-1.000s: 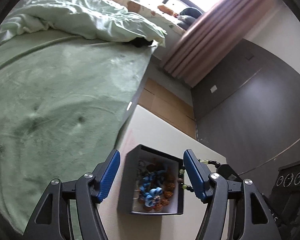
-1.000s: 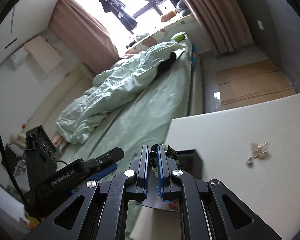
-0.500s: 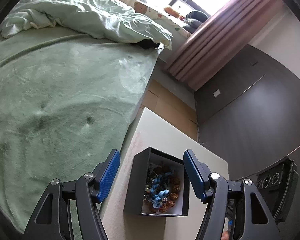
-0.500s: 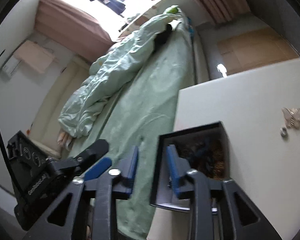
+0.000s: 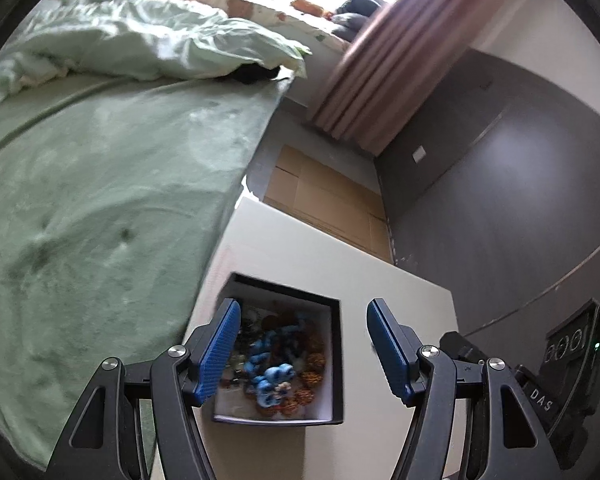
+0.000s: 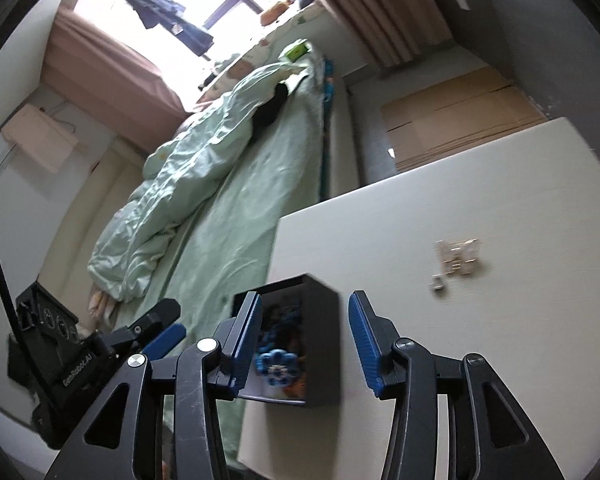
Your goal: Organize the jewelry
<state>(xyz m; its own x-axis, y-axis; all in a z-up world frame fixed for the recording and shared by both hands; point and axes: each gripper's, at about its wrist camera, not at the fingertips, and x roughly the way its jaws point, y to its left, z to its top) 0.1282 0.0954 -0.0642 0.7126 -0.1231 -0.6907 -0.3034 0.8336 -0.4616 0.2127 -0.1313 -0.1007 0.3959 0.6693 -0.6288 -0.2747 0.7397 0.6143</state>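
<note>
A black open jewelry box stands on the white table near its left edge. It holds blue flower pieces, brown beads and other jewelry. My left gripper is open and empty, hovering over the box. In the right wrist view the box lies between the fingers of my right gripper, which is open and empty above it. Small silver pieces of jewelry lie loose on the table to the right of the box.
A bed with a green sheet and rumpled duvet runs along the table's left side. Cardboard lies on the floor beyond the table. A dark wall and curtain stand to the right.
My right gripper was shut on a beaded bracelet above the box; it has opened and the bracelet is out of its jaws. The left gripper stayed open over the box.
</note>
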